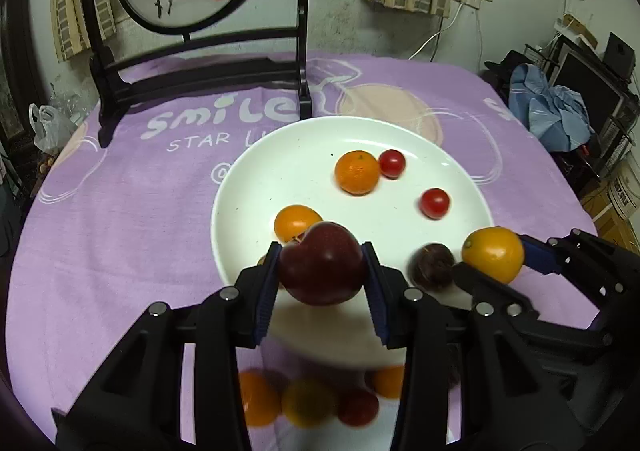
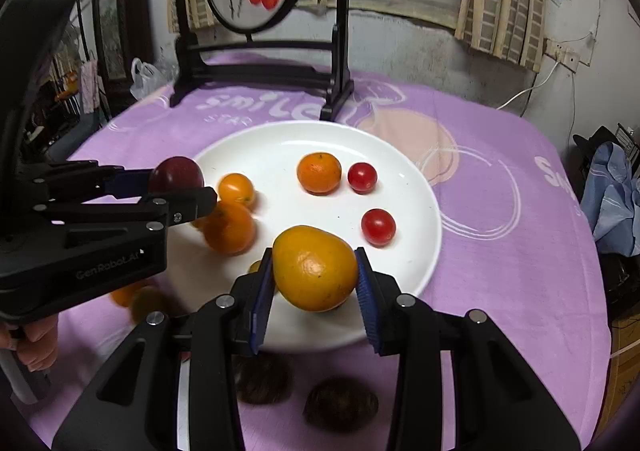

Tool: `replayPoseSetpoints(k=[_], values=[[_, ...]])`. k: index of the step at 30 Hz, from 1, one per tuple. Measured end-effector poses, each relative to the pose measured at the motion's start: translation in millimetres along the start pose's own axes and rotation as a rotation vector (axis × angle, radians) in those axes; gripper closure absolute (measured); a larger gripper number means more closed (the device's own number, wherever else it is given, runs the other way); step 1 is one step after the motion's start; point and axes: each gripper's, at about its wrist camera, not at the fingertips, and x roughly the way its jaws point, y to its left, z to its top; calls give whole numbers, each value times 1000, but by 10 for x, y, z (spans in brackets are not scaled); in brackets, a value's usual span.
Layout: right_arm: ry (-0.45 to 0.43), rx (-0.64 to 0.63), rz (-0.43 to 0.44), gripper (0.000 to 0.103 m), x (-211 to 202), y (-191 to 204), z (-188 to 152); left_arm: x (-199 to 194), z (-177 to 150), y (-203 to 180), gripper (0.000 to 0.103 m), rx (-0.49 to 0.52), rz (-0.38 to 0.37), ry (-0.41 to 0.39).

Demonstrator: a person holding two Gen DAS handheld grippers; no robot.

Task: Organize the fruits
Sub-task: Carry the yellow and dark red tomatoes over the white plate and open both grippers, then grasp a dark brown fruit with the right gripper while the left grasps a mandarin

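My left gripper (image 1: 322, 271) is shut on a dark red apple (image 1: 322, 265) and holds it above the near rim of a white plate (image 1: 288, 155). My right gripper (image 2: 314, 283) is shut on a yellow-orange orange (image 2: 314, 269) above the plate's near edge (image 2: 280, 135). In the left wrist view the right gripper (image 1: 494, 255) and its orange (image 1: 493, 253) show at the right. In the right wrist view the left gripper (image 2: 180, 187) and its apple (image 2: 176, 173) show at the left. On the plate lie a tangerine (image 1: 357, 172), two cherry tomatoes (image 1: 392, 162) (image 1: 435, 203) and a small orange (image 1: 296, 221).
Two dark brown fruits (image 2: 262, 379) (image 2: 340, 405) lie on the purple cloth (image 2: 500, 251) near the plate's front edge. Several blurred fruits (image 1: 304, 399) lie on the cloth under the left gripper. A black stand with a round painting (image 1: 192, 63) stands at the back.
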Motion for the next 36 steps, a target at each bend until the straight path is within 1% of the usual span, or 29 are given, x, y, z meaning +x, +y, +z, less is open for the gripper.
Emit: replayPoseSetpoints(k=[2, 6, 7, 8, 9, 10, 12, 13, 17, 19, 23, 28, 36], values=[[17, -8, 0, 64, 126, 10, 18, 123, 27, 23, 63, -2, 12, 10], [37, -26, -8, 64, 310, 47, 50, 279, 67, 55, 62, -18, 8, 24], [38, -29, -18, 64, 348, 54, 58, 308, 74, 55, 54, -19, 11, 25], [39, -33, -39, 63, 391, 64, 69, 317, 83, 58, 44, -23, 14, 16], [36, -39, -54, 62, 410, 75, 77, 311, 90, 59, 26, -29, 23, 2], [35, -43, -59, 62, 421, 80, 85, 283, 102, 64, 24, -38, 36, -23], [33, -36, -60, 61, 407, 74, 94, 237, 119, 69, 23, -44, 20, -27], [25, -29, -57, 60, 366, 64, 94, 219, 122, 79, 23, -50, 27, -23], [-9, 7, -54, 53, 168, -3, 67, 24, 100, 98, 22, -50, 3, -58], [-12, 28, -47, 53, 79, -45, 21, -90, 56, 98, 23, -45, -3, -70], [-12, 61, -32, 53, -128, -90, -150, -328, -71, 90, 23, -29, -19, -94], [-3, 80, -16, 53, -380, -68, -459, -608, -315, 111, 22, -26, -43, -107], [-14, 118, 7, 53, -710, -15, -849, -840, -719, 135, 22, -4, -43, -102]])
